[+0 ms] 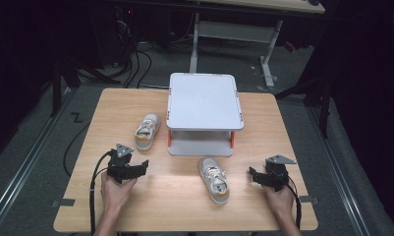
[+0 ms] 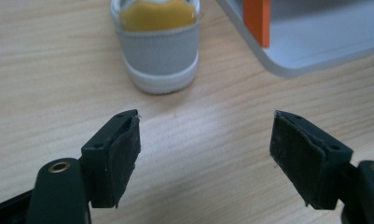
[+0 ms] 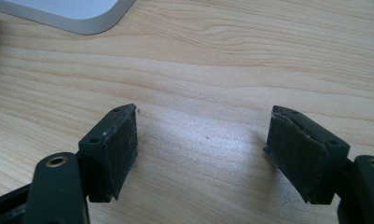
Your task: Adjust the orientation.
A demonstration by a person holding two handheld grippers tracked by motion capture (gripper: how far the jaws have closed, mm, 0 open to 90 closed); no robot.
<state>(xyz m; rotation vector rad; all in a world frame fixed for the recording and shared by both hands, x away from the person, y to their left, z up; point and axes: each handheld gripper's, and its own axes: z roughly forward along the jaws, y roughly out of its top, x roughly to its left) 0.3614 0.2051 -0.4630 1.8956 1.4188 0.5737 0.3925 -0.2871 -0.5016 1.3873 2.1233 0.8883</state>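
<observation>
Left gripper (image 2: 205,158) low over the table (image 1: 180,196), jaws spread wide and empty — heel of the left shoe (image 2: 157,44) just ahead, near the shelf (image 1: 204,103). Right gripper (image 3: 201,156) likewise spread, holding nothing, above bare wood. Right shoe (image 1: 215,180) on the table between both grippers, in front of the shelf.

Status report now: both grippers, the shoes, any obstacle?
Left gripper open, right gripper open, both empty. Two shoes on table, untouched. Nothing blocks the way.
</observation>
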